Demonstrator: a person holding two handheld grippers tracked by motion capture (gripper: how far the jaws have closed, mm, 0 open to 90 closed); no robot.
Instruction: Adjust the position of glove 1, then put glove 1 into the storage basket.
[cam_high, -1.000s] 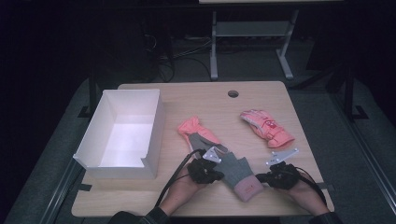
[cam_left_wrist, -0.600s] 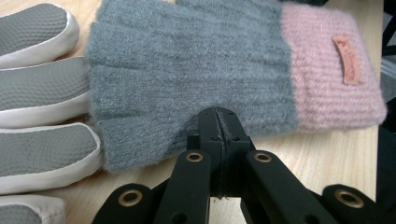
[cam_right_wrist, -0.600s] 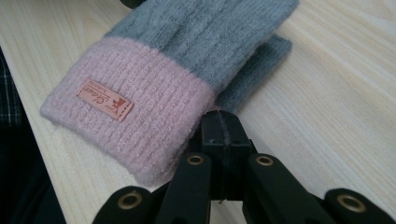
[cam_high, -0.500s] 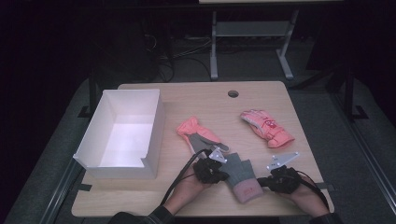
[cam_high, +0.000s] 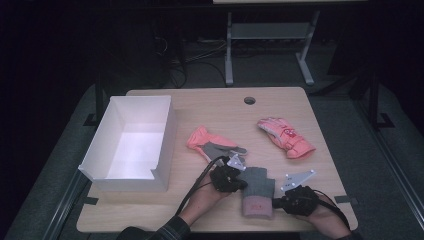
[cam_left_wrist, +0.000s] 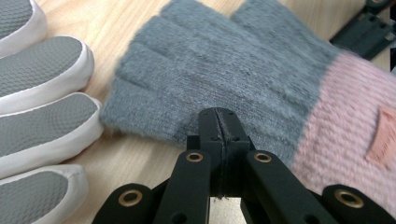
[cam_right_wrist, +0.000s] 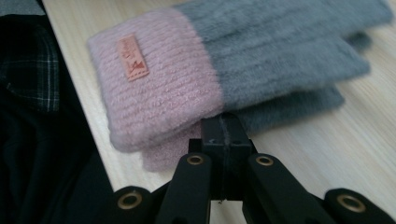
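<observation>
**Two grippers pinching a knit glove at the table's front edge**

While the white box (cam_high: 131, 145) is sitting at the left of the table (cam_high: 280, 102), the grey knit glove with a pink cuff (cam_high: 256, 192) is lying well to the box's right, near the front edge. The left gripper (cam_high: 239, 181) is pressing its jaws together on the glove's grey edge, and the right gripper (cam_high: 278, 202) is clamping its cuff-side edge. Beyond the glove, a pink-and-grey ski glove (cam_high: 212, 145) is lying right of the box, its mate (cam_high: 286, 137) farther right.
</observation>
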